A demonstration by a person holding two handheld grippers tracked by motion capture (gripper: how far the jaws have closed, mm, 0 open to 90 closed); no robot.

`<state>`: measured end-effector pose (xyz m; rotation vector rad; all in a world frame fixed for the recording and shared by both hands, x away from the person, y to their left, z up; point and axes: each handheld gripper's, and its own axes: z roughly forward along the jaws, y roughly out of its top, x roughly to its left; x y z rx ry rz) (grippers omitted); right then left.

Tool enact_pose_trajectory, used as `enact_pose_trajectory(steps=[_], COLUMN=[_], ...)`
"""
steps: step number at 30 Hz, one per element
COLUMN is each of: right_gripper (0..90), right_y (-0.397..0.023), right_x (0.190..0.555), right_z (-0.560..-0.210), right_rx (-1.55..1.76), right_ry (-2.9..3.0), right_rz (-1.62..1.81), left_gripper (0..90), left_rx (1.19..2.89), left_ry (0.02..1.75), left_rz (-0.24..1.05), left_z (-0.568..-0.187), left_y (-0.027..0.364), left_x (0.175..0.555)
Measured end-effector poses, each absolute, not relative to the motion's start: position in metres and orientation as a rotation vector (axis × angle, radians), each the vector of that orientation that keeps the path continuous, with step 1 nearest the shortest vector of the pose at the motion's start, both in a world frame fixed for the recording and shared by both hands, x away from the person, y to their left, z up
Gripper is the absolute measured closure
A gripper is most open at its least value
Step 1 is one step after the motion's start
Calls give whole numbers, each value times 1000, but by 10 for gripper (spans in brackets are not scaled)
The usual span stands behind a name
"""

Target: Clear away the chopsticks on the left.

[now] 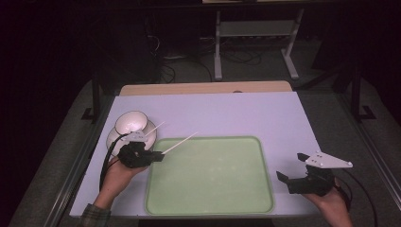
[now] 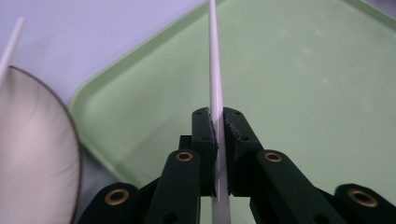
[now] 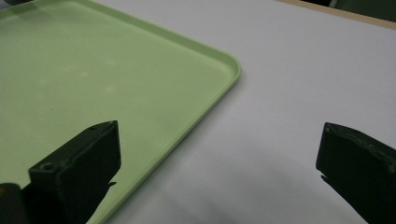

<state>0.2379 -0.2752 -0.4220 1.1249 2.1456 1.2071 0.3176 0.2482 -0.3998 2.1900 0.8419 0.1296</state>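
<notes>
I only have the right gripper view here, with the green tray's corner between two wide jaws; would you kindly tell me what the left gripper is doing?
Observer: The left gripper is shut on a thin white stick, which points out over the green tray.
Operator: Thank you. Is anything else near it?
Observer: Yes, a white bowl lies tipped on its side on the table, left of the tray.
Operator: And is there only one stick?
Observer: No, a second white stick pokes out beside the bowl.

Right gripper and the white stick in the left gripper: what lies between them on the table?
In the high view, the green tray lies between the right gripper and the white stick clamped in the left gripper. Its surface is bare.
</notes>
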Motion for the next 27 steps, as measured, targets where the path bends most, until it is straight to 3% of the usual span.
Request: enact_pose_trajectory(steps=[27], right_gripper=[0], right_y=[-275], right_x=[238], right_z=[-422], right_rx=[1120], right_ry=[2144], right_rz=[1204], left_gripper=[836], left_rx=[2317], left_ry=[844], left_rz=[123], left_z=[-423], left_y=[194], left_x=[321])
